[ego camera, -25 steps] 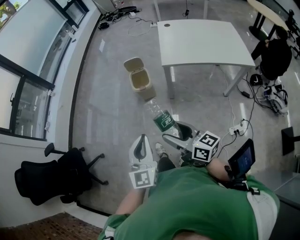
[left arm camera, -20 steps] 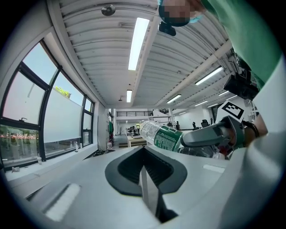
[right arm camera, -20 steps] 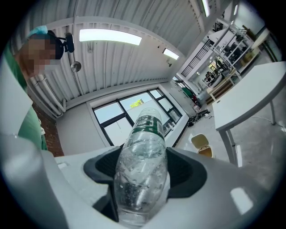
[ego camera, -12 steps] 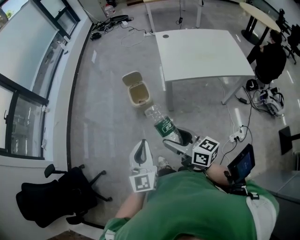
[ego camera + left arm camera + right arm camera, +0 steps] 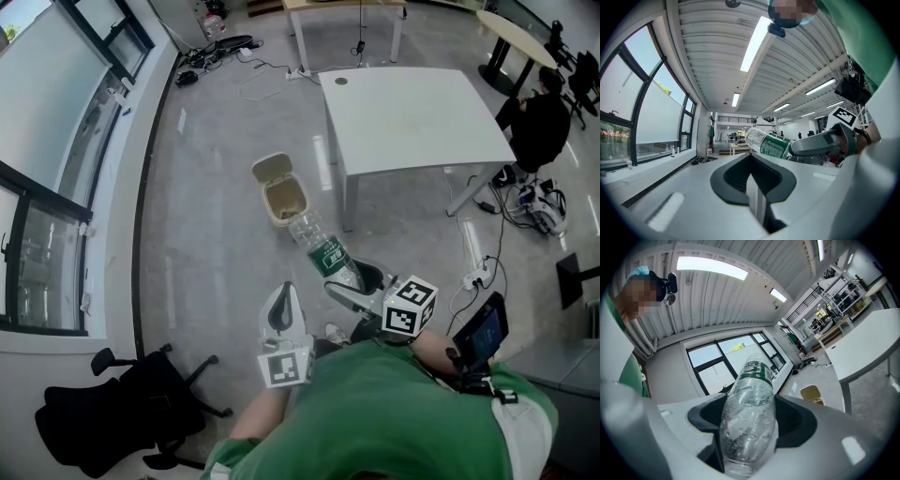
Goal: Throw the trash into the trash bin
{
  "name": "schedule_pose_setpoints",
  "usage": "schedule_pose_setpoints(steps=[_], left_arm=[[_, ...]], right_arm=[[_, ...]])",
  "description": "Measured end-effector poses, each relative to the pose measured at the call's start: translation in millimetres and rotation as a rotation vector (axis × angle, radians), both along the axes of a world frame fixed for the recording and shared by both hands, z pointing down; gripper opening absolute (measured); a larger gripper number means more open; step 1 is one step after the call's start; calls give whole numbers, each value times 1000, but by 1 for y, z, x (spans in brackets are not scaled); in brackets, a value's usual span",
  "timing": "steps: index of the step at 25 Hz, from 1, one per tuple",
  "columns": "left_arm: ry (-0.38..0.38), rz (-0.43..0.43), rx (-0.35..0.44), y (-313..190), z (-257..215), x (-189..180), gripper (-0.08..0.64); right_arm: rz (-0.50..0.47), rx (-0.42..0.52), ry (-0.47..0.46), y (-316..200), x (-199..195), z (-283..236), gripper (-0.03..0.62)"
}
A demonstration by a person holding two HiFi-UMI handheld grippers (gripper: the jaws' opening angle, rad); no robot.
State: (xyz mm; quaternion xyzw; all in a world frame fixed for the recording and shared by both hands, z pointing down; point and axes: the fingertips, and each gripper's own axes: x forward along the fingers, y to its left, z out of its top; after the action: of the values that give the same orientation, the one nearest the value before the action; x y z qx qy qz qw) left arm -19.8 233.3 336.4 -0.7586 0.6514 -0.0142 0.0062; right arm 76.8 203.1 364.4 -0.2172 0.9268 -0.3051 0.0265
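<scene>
The right tool clamps a clear plastic bottle with a green label, held in the air with its far end toward a beige open-lidded trash bin on the grey floor beside a white desk. The left tool is closed, holding nothing.

1. The right gripper, near centre, clamps a clear plastic bottle with green label.
2. A beige open-lidded trash bin stands at eleven o'clock of the bottle.
3. The left gripper, jaws together, is at seven o'clock of the bottle.
4. A white square table stands at two o'clock of the bin.
</scene>
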Motion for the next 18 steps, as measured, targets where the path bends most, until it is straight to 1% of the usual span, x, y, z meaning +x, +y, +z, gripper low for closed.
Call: schedule_pose_setpoints(steps=[2,5,8,10,13,18], left_arm=[[0,-14,-7,-4,4,-13,5],[27,-19,-10,-11,12,-25,5],[25,-34,-35,-24,9,-34,5],[20,-35,-38,-34,7,-37,6],[17,-33,-24,-51,10,-41,6],[11,-59,-37,-86,13,-49,5]], right_arm=[[2,-7,6,-4,-9,1,321],[6,-8,14,-14,-17,1,321],[11,-10,17,-26,-24,3,321],[9,-18,18,-36,-27,5,321],[-4,-30,19,-55,-34,8,321],[-28,-40,5,-95,-42,10,321]])
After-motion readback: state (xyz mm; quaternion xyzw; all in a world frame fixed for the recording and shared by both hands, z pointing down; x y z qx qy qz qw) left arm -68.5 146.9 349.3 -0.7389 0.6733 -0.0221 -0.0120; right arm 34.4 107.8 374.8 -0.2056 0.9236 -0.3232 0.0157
